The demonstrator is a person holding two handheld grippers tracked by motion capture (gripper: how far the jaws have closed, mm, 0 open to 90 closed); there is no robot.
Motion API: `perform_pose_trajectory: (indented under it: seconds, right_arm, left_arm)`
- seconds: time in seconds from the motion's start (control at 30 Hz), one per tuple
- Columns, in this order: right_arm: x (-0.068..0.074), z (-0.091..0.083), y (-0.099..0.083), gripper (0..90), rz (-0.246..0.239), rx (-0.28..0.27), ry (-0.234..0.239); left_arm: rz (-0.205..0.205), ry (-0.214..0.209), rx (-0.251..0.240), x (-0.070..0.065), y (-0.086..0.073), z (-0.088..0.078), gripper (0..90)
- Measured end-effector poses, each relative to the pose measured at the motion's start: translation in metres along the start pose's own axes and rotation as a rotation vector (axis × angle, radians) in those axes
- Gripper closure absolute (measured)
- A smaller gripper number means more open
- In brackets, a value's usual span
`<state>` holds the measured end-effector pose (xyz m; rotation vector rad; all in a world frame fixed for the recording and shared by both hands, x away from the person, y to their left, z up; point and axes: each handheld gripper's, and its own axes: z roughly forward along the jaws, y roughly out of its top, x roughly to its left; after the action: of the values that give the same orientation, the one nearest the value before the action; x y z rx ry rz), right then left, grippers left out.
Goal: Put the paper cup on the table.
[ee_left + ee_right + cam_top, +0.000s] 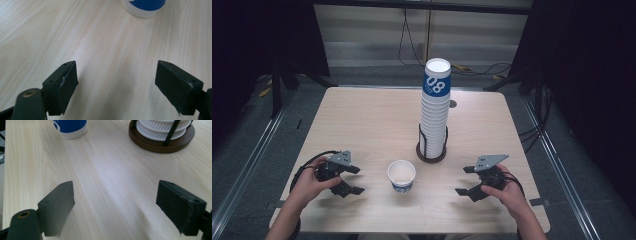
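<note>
A single white paper cup with a blue band (402,176) stands upright and empty near the table's front middle. Its base shows in the left gripper view (145,7) and in the right gripper view (71,128). Behind it rises a tall stack of the same cups (435,105) in a black wire holder on a round dark wooden base (431,152), whose base (162,141) appears again at upper right in the right gripper view. My left gripper (355,180) rests left of the single cup, open and empty. My right gripper (464,181) rests to its right, open and empty.
The light wooden table (362,125) has a small dark round hole (453,104) near the stack. Cables (472,67) lie on the floor beyond the far edge. Dark stands flank the table on both sides.
</note>
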<state>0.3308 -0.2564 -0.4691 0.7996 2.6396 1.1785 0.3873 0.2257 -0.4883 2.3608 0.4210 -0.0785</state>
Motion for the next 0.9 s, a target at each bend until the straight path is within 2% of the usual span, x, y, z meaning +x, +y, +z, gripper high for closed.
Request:
perform_pose_trajectory:
  seconds: [0.07,0.23,0.33,0.67,0.7,0.73,0.9]
  right_arm:
    - [-0.001,-0.002,-0.002,14.4,0.006,-0.003,-0.008]
    - [-0.005,-0.007,-0.008,14.4,0.021,-0.003,-0.024]
    - [-0.006,-0.008,-0.011,14.4,0.03,-0.004,-0.029]
    - [-0.018,-0.014,-0.03,14.4,0.066,0.012,-0.068]
    - [-0.019,-0.015,-0.031,14.4,0.07,0.014,-0.07]
    - [-0.021,-0.015,-0.034,14.4,0.072,0.017,-0.081]
    - [-0.023,-0.014,-0.039,14.5,0.063,0.052,-0.102]
  left_arm:
    - [-0.009,0.004,-0.011,0.0,-0.002,0.0,18.2]
    - [-0.002,0.014,-0.006,0.001,-0.005,-0.002,18.1]
    - [-0.01,0.014,-0.023,0.002,-0.009,-0.002,18.1]
    - [-0.002,0.044,-0.011,0.005,-0.018,-0.001,17.8]
    - [0.001,0.047,-0.006,0.005,-0.018,-0.001,17.8]
    - [-0.016,0.04,-0.016,0.005,-0.019,0.001,17.9]
    - [0.001,0.051,-0.015,0.006,-0.019,0.001,18.0]
